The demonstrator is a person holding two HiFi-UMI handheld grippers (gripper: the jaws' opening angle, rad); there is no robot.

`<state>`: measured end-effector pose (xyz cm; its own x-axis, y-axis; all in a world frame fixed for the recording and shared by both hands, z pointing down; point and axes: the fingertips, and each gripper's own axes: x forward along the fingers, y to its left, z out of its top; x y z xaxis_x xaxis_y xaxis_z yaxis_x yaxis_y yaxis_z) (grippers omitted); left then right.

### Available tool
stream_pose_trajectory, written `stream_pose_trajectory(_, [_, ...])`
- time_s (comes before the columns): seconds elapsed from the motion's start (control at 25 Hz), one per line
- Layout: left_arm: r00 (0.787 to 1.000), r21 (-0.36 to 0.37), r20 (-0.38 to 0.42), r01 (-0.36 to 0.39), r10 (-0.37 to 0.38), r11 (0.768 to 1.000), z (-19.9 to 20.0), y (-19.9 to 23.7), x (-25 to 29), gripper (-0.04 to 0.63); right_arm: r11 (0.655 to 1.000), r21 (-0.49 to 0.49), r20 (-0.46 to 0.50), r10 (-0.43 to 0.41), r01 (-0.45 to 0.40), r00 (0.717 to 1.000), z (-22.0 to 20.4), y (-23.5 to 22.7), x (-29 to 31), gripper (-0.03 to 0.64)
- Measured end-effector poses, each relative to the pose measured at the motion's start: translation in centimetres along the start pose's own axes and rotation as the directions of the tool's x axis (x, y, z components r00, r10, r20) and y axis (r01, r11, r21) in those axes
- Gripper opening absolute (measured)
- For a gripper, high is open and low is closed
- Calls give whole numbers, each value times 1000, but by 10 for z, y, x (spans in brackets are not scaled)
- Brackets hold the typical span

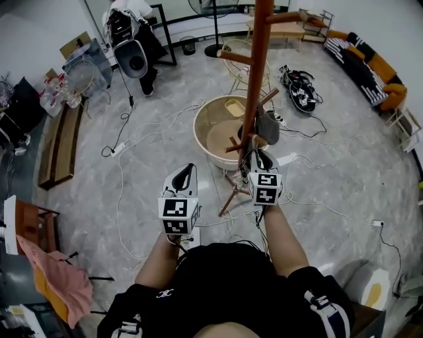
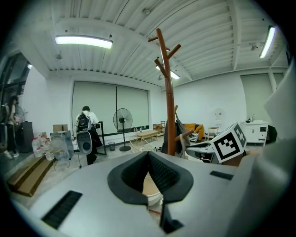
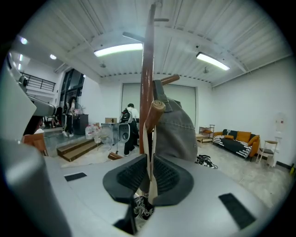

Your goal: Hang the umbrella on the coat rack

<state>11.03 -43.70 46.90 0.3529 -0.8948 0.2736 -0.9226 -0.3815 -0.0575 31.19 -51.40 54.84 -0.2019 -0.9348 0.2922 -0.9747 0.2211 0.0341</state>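
Note:
The wooden coat rack (image 1: 254, 79) stands right in front of me, with a grey cap (image 1: 267, 127) on one of its pegs. In the right gripper view a beige strap (image 3: 149, 152) runs up from between the jaws and loops over a low peg (image 3: 155, 113). The black-and-white patterned umbrella (image 3: 140, 209) hangs below the jaws. My right gripper (image 1: 256, 157) is against the pole, shut on that strap. My left gripper (image 1: 187, 170) is a little to the left of the rack, shut, with nothing in it.
A round beige tub (image 1: 221, 132) sits just behind the rack's base. White cables (image 1: 152, 129) trail over the marble floor. A person (image 1: 129, 20) stands at the back left near a fan, shoes (image 1: 301, 86) lie at the right, and a sofa (image 1: 370, 66) is far right.

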Motion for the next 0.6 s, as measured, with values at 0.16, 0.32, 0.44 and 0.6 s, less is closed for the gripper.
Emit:
stream_pose_trajectory(0.16, [1000,2,7,21,-21,1000,1,-1,-1,18,999,47,40,22,-24,999,5,9,-10,64])
stream_pose_trajectory(0.32, [998,7,14,55,-55,998,2,-11,3,18,995,84,96,45,-53,994,19,13,-27,67])
stream_pose_trajectory(0.44, [996,9,14,87,-87,996,2,-21,6,18,998,55,131,29,-37,991,34,14,-48,63])
stream_pose_trajectory(0.6, [991,9,24,130,-131,991,4,-33,11,18,1000,23,204,14,-19,979,57,17,-78,17])
